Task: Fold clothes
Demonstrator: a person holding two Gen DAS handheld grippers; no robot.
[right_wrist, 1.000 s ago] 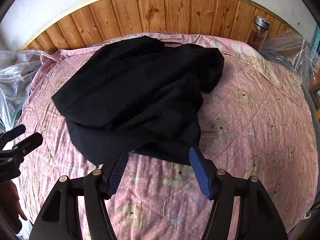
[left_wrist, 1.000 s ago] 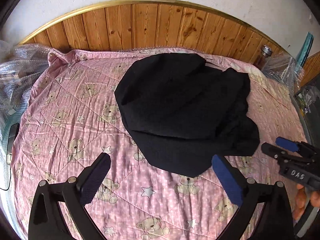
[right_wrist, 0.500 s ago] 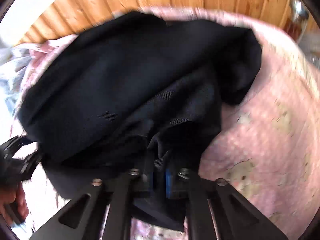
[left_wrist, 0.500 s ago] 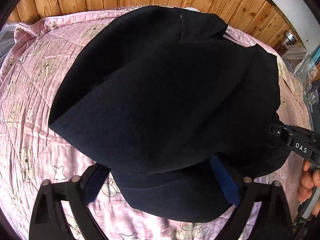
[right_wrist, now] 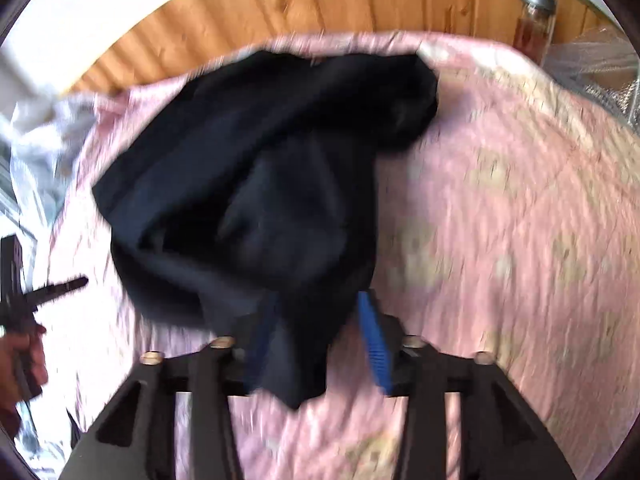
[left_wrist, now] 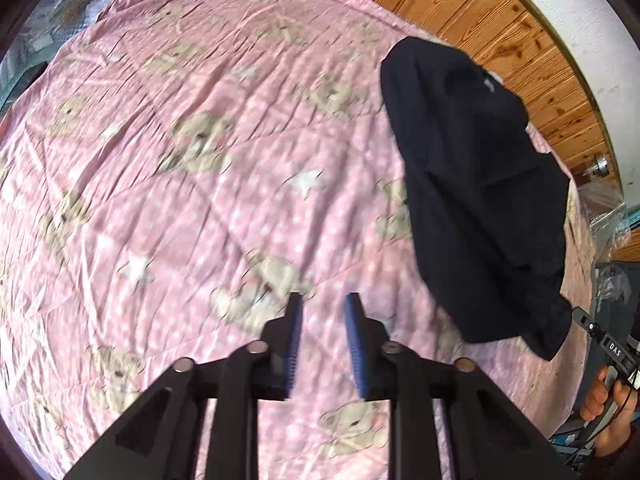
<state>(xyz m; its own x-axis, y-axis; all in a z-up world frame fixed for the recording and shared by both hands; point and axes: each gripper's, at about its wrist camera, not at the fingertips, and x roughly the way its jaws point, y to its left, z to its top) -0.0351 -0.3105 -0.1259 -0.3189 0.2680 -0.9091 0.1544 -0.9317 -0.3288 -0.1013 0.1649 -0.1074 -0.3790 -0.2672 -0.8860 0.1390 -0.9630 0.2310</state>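
1. I see open pink quilt [left_wrist: 192,184] across the left and centre of the left wrist frame.
2. The black garment [left_wrist: 480,200] blocks the right side.
3. A glass bottle [right_wrist: 534,20] stands upper right of the right wrist frame.

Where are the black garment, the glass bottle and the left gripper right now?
black garment [right_wrist: 256,200]: right wrist view, middle of the bunched cloth.
glass bottle [right_wrist: 534,26]: right wrist view, its body below the metal cap.
left gripper [left_wrist: 322,340]: left wrist view, midway between its fingertips.

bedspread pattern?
Pink quilt printed with teddy bears, white stars and small dots; clearest in the left wrist view.
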